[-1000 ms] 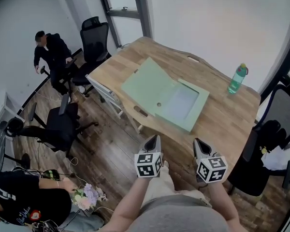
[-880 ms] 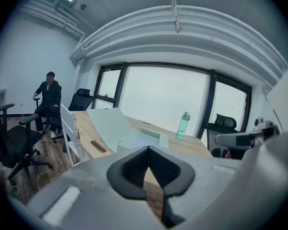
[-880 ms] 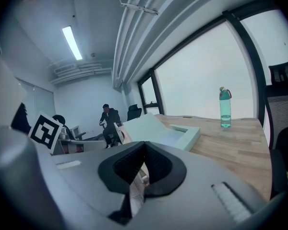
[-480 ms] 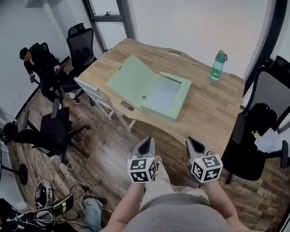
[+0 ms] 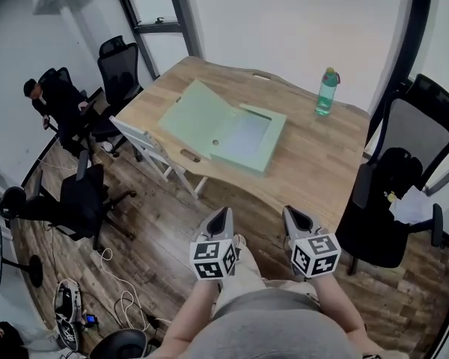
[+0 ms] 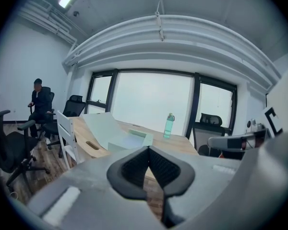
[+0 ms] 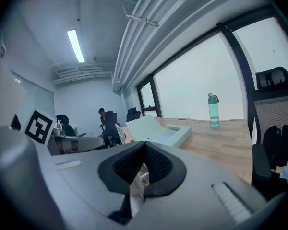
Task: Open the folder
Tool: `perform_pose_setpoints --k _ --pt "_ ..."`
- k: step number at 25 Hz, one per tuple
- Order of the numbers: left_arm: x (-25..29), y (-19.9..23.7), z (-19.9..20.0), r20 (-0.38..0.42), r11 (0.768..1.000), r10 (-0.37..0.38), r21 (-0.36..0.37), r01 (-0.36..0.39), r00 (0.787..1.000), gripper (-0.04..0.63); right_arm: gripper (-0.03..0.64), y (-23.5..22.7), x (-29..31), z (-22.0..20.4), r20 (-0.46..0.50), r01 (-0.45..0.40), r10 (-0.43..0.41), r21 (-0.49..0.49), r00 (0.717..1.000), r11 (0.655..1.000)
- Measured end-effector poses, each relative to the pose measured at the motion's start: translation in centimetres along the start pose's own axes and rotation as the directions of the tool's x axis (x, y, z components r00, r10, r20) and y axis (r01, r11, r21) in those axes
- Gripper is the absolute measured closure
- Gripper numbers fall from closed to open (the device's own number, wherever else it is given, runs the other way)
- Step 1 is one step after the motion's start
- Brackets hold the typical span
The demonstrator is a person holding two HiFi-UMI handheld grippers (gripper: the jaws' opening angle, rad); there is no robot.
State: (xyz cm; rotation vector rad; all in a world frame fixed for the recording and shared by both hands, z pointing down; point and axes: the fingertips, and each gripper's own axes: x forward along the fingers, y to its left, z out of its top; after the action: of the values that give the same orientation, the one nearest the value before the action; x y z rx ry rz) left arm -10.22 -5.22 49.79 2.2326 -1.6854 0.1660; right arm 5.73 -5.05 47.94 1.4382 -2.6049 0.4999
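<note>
A pale green box folder (image 5: pixel 226 128) lies open on the wooden table (image 5: pixel 314 167), its lid (image 5: pixel 196 109) leaning up to the left and its tray showing a whitish inside. Both grippers hang over the floor, well short of the table's near edge. My left gripper (image 5: pixel 221 215) is shut with nothing between its pads. Beside it, my right gripper (image 5: pixel 292 214) is shut and empty too. In the left gripper view the folder (image 6: pixel 116 131) sits far beyond the closed left gripper (image 6: pixel 149 150). The right gripper view shows the folder (image 7: pixel 158 128) past the closed right gripper (image 7: pixel 145 145).
A green water bottle (image 5: pixel 327 92) stands at the table's far right. A white chair (image 5: pixel 146 144) is at the table's left edge, a black office chair (image 5: pixel 393 193) at its right. A person (image 5: pixel 56 99) sits far left among more chairs. Cables lie on the floor (image 5: pixel 127 275).
Both grippers and the head have drawn back from the table, so the table and folder look smaller and farther. The folder lies open as before. Both grippers stay shut.
</note>
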Motion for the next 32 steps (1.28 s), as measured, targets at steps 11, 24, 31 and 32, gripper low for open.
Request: perform_pose_setpoints --k 11,24,31,32 --pt "0.1 -0.9 0.1 0.004 1.000 -0.025 0.014 0.024 1.000 0.591 0.617 0.3 -0.5 -0.1 0.003 0.002 -0.002 -0.042 1.000 0.999" --pt "0.2 0.0 -0.8 -0.017 1.000 -0.024 -0.009 0.024 1.000 0.591 0.617 0.6 -0.1 -0.4 0.002 0.011 -0.011 -0.042 1.000 0.999" --pt "0.6 0.5 -1.1 -0.028 0.999 -0.027 -0.022 0.026 0.999 0.591 0.617 0.4 0.3 -0.7 -0.010 0.017 -0.017 -0.033 1.000 0.999" --pt "0.6 0.6 -1.1 -0.029 0.999 -0.027 -0.025 0.026 0.999 0.591 0.617 0.4 0.4 -0.8 -0.010 0.017 -0.018 -0.032 1.000 0.999"
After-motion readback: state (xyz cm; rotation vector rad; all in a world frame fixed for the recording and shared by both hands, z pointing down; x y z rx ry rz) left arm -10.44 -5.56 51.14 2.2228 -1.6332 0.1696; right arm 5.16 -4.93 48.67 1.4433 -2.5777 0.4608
